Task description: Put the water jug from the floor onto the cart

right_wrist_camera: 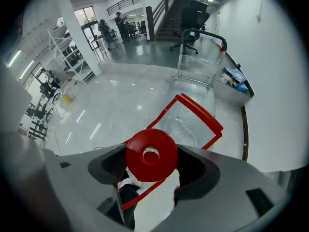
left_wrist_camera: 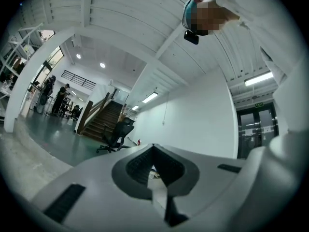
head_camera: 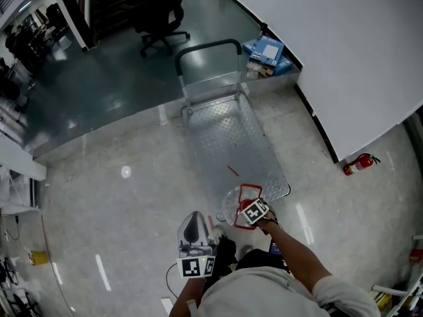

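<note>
A clear water jug (head_camera: 232, 205) with a red carry frame (head_camera: 249, 191) is at the near end of the silver platform cart (head_camera: 228, 137); whether it rests on the deck or hangs over it I cannot tell. My right gripper (head_camera: 246, 211) is shut around its neck. In the right gripper view the red cap (right_wrist_camera: 151, 154) fills the space between the jaws, and the cart (right_wrist_camera: 195, 88) lies beyond. My left gripper (head_camera: 193, 228) is held left of the jug, angled upward, jaws shut on nothing. The left gripper (left_wrist_camera: 155, 170) sees only wall and ceiling.
The cart's black push handle (head_camera: 208, 47) stands at its far end. Blue boxes (head_camera: 268, 51) lie by the curved white wall (head_camera: 357, 58), and a fire extinguisher (head_camera: 360, 165) is on the floor to the right. A black office chair (head_camera: 162, 18) stands farther back.
</note>
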`<action>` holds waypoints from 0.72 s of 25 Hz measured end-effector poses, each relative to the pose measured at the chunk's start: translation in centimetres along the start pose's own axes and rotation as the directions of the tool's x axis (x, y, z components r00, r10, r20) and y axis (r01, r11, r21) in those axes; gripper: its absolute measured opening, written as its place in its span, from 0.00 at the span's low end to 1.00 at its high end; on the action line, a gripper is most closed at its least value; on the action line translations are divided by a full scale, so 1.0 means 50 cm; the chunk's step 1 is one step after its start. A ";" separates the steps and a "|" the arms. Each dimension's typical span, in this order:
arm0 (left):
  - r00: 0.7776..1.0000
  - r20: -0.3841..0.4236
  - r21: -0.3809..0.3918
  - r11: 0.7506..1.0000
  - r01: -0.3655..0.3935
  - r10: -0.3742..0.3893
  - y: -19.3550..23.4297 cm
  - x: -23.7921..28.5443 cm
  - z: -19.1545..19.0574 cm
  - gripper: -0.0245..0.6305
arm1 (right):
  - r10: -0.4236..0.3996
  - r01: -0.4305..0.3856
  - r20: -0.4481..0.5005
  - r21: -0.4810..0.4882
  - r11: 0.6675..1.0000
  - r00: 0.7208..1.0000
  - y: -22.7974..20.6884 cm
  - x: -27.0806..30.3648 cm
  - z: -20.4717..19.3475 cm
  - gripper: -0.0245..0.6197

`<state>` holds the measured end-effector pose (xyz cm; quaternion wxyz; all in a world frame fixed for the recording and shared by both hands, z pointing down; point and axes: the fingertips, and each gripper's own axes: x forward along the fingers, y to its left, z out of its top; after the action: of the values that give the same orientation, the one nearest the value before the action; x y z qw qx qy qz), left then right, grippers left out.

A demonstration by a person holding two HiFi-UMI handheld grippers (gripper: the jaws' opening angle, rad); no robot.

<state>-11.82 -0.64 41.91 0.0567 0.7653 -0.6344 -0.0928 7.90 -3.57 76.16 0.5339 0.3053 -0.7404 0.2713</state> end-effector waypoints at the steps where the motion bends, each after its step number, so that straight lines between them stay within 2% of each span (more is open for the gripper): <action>1: 1.000 -0.002 0.001 1.000 0.001 -0.001 0.010 0.015 0.001 0.04 | 0.001 -0.001 0.000 -0.001 1.000 1.000 -0.006 0.006 0.015 0.51; 9: 0.998 -0.041 0.000 0.999 -0.039 0.039 0.055 0.080 -0.027 0.04 | 0.015 -0.015 -0.005 -0.038 0.999 1.000 -0.035 0.086 0.106 0.51; 15: 0.993 -0.057 -0.024 0.994 -0.108 0.107 0.077 0.106 -0.059 0.04 | 0.033 -0.033 -0.021 -0.019 0.999 0.999 -0.064 0.164 0.142 0.51; 18: 0.990 -0.079 -0.031 0.992 -0.119 0.116 0.076 0.107 -0.078 0.04 | 0.037 -0.037 -0.028 -0.020 0.999 0.999 -0.072 0.195 0.149 0.51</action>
<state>-13.69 -6.74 46.10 0.1000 0.7286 -0.6739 -0.0709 3.56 -12.98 83.68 0.5420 0.2823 -0.7413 0.2775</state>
